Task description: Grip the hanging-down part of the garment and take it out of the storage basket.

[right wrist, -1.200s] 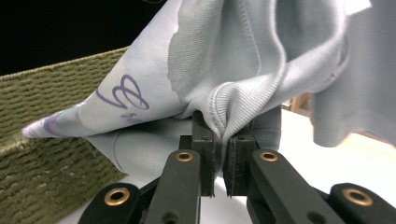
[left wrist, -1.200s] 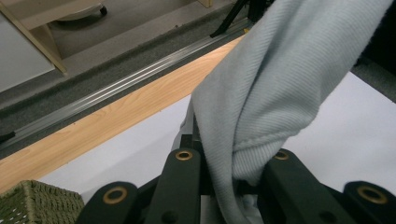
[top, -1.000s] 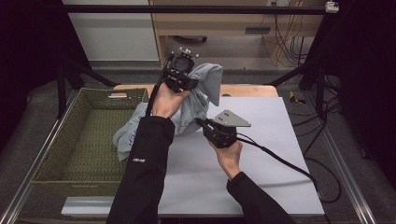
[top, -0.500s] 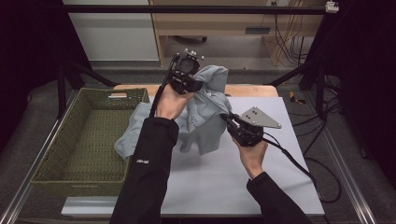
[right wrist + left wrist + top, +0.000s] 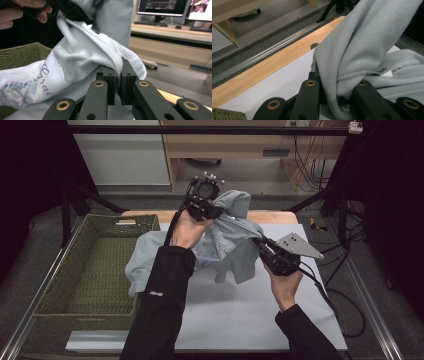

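Note:
A pale blue-grey sweatshirt [image 5: 227, 237] with a purple print hangs lifted over the white table top [image 5: 235, 315]. My left gripper [image 5: 212, 210] holds it high at the back, jaws shut on a thick fold of the fabric [image 5: 352, 75] near the collar label. My right gripper [image 5: 261, 245] is lower and to the right, shut on a ribbed hem [image 5: 117, 61] of the same sweatshirt. The cloth stretches between the two grippers, and its left part drapes down onto the table beside the basket.
A green woven basket [image 5: 55, 292] stands at the table's left side. A wooden strip [image 5: 270, 216] runs along the table's far edge. Black stand legs [image 5: 330, 195] and cables lie on the floor behind and to the right.
My right gripper has moved to the right and a little up with the hem, drawing the sweatshirt wider. The left gripper has stayed high at the back.

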A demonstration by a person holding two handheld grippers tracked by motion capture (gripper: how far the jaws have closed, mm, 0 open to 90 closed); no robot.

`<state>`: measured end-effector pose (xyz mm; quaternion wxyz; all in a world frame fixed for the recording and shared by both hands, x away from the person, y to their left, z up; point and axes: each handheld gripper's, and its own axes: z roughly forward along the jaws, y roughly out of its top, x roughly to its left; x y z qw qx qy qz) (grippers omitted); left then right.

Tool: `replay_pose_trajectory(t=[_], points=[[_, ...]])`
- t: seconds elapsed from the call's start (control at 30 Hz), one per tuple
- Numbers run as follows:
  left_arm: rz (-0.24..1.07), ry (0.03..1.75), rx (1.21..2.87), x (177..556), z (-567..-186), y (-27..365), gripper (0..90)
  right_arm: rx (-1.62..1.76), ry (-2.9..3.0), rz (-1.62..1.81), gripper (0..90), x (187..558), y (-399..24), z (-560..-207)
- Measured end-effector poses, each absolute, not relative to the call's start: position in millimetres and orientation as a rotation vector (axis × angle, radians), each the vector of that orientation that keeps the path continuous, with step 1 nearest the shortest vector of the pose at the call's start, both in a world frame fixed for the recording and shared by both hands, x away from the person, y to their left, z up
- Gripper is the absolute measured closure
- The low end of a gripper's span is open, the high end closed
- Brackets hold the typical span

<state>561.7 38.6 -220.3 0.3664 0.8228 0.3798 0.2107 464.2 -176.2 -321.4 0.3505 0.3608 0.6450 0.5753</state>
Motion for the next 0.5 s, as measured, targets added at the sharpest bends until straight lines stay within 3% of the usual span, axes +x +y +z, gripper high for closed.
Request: replay_pose_trajectory(t=[0.3, 0.37, 0.4, 0.43, 0.47, 0.5], points=[[0.536, 0.96, 2.123, 560.3, -219.1, 28.3, 80.7, 0.939, 1.641, 1.492, 84.9, 460.9, -184.8, -320.6], [0.539, 0.963, 2.126, 560.7, -221.2, 27.3, 80.7, 0.923, 1.701, 1.511, 81.5, 463.2, -184.8, -324.8], [0.534, 0.963, 2.127, 560.8, -222.0, 27.6, 80.7, 0.916, 1.742, 1.507, 73.1, 464.6, -184.9, -328.4], [0.534, 0.963, 2.127, 560.8, -222.0, 27.6, 80.7, 0.916, 1.742, 1.507, 73.1, 464.6, -184.9, -328.4], [0.527, 0.957, 2.134, 560.9, -223.9, 28.6, 80.8, 0.889, 1.753, 1.543, 51.8, 463.5, -185.3, -338.4], [0.528, 0.957, 2.134, 560.8, -225.0, 28.8, 80.8, 0.892, 1.742, 1.548, 43.7, 461.1, -187.5, -342.0]])
